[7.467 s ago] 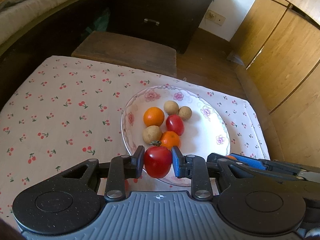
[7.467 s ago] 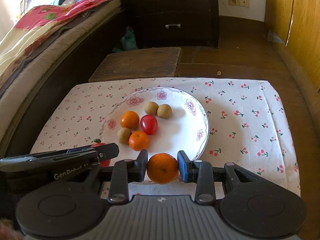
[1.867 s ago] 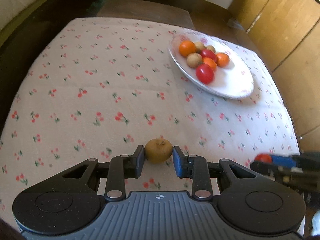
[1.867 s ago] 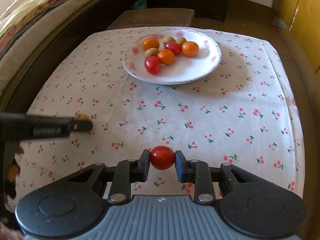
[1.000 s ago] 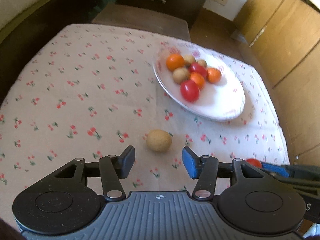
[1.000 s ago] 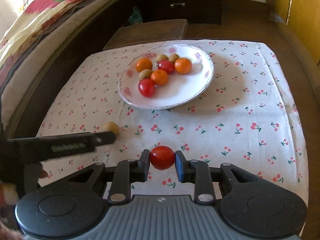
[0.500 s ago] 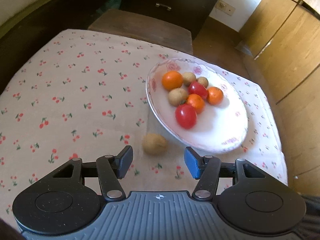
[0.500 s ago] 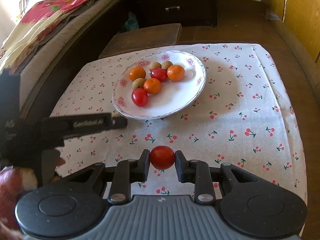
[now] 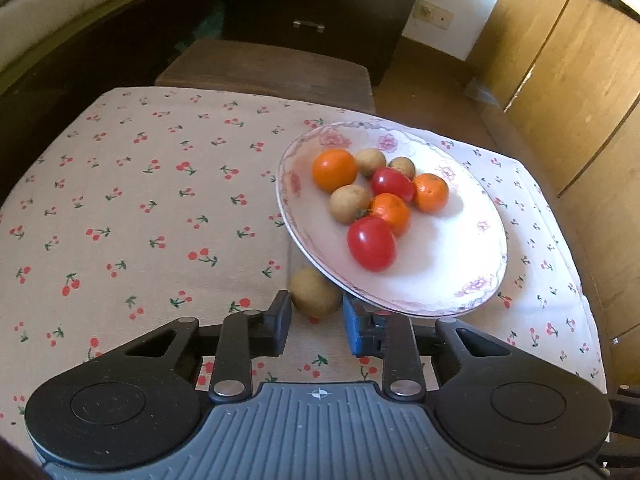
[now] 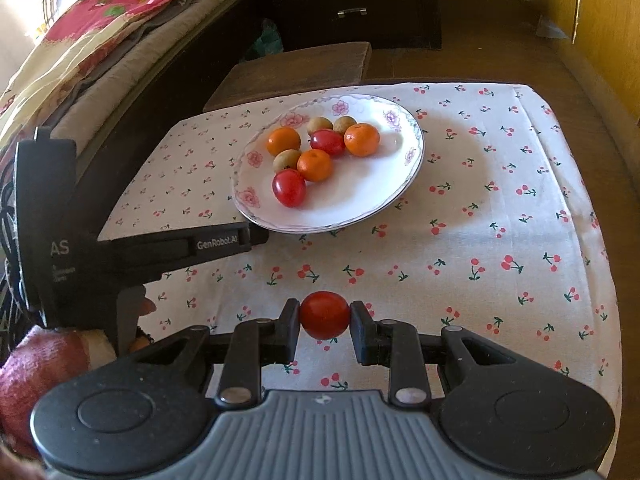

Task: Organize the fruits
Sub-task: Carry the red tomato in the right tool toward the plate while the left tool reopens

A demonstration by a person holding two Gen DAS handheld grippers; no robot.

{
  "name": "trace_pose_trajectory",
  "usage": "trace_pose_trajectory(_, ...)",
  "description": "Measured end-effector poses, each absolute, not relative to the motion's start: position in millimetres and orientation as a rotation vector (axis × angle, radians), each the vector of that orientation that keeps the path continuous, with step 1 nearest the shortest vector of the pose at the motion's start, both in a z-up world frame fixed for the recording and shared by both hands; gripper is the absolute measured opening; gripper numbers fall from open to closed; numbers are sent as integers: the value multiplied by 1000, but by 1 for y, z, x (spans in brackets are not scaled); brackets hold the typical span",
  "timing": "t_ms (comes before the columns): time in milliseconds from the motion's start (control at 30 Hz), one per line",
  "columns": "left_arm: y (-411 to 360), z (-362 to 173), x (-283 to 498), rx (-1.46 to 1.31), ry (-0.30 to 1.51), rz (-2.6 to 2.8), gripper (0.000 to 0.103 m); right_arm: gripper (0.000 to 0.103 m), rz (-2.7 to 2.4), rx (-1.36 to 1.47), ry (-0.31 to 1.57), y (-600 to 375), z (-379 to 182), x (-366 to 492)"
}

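Tablecloth (image 9: 160, 200) with cherry print carries our white plate (image 9: 460, 248) of oranges, tomatoes and brown fruits. Our left gripper (image 9: 316, 316) is clamped on a brown fruit (image 9: 314, 291) just beside the plate's near rim. Our right gripper (image 10: 324, 320) grips a tomato (image 10: 324, 314).

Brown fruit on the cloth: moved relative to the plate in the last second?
Yes. The brown fruit now sits against the plate rim; earlier, cloth showed between them.
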State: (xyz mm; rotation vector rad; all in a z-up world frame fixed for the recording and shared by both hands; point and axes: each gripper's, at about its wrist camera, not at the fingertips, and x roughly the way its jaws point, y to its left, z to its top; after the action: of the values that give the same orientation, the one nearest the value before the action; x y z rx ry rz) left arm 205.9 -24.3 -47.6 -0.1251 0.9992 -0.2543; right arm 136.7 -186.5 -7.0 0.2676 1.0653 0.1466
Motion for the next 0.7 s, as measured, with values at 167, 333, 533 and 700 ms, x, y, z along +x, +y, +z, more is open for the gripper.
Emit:
trace_pose_trajectory(167,-19,-47,199,-131,1015,-277,35,29,140,272,1061,-191,-6,135)
trace_pose_trajectory(333,-10,-43,172,-84,1045,-310,35,29,148,263,1056,-190,-3,132)
trace_pose_trajectory(533,8,-39,128,-65,1073,-330,33,29,162,253,1054,-185,-1,123)
trace_pose_trajectory(700,10,-39,109,-16,1064,-341,34,29,169,229,1075,-182,-7,114)
